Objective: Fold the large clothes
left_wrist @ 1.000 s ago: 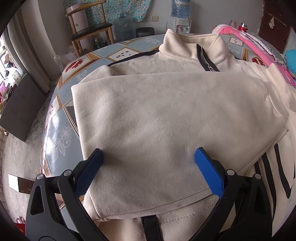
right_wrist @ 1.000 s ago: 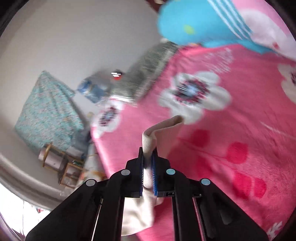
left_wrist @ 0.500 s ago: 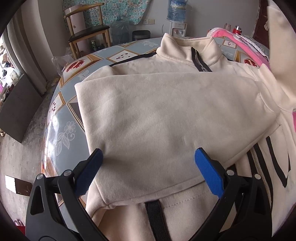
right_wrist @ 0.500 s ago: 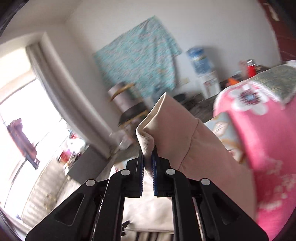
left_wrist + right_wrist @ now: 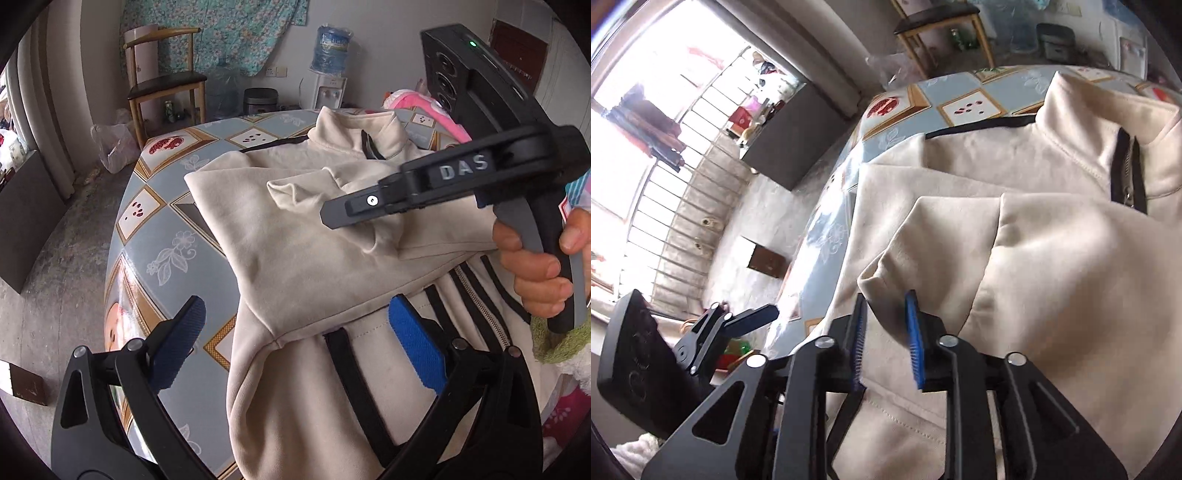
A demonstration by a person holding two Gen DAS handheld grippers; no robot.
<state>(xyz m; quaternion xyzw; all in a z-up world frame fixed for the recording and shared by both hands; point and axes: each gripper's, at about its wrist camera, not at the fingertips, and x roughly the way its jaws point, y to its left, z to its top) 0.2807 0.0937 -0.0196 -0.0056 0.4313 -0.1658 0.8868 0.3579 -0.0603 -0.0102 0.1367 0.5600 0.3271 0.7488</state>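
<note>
On the tiled blue-grey patterned table (image 5: 147, 236) lies our cream zip-neck sweatshirt with black trim (image 5: 295, 258), one sleeve folded across its chest. We open our right gripper (image 5: 886, 332) over the second sleeve's cuff (image 5: 886, 266), which lies just ahead of the parting fingers, unpressed. Our left gripper (image 5: 295, 339) hovers spread wide above the hem, holding nothing.

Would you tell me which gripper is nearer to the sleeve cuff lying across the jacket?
Right. The right gripper, jaws opening, sits right at the sleeve cuff; the left gripper hovers open back by the jacket's lower edge.
</note>
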